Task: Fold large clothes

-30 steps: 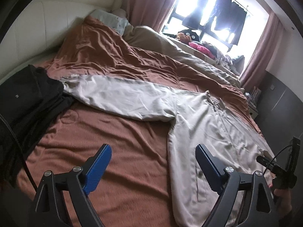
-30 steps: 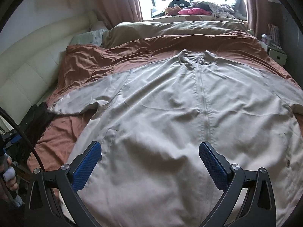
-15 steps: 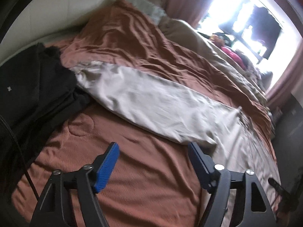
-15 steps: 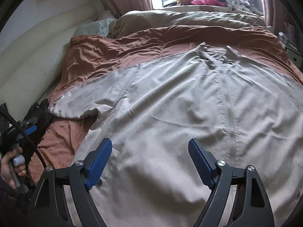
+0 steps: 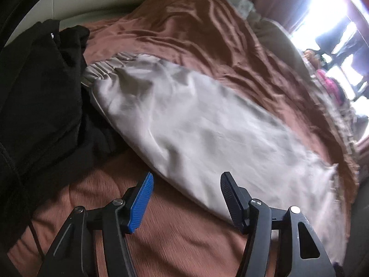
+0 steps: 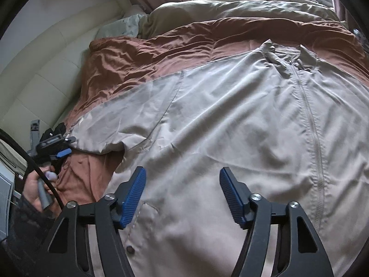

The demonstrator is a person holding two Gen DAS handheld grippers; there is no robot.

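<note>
- The beige zip jacket lies spread flat, front up, on the rust-brown bedspread; no fold made yet.
- Left gripper, jaws spread, hovers near its outstretched sleeve, apparently aiming there, though the view is blurred.
- Right gripper, jaws spread, hangs over the body panel, holding nothing.
- Sleeves and body remain to fold.

Left hand-held gripper: my jaws spread wide, gripping nothing, tilted to the left.
Right hand-held gripper: jaws apart, empty, level.
My left hand: wrapped round its handle, far left.
</note>
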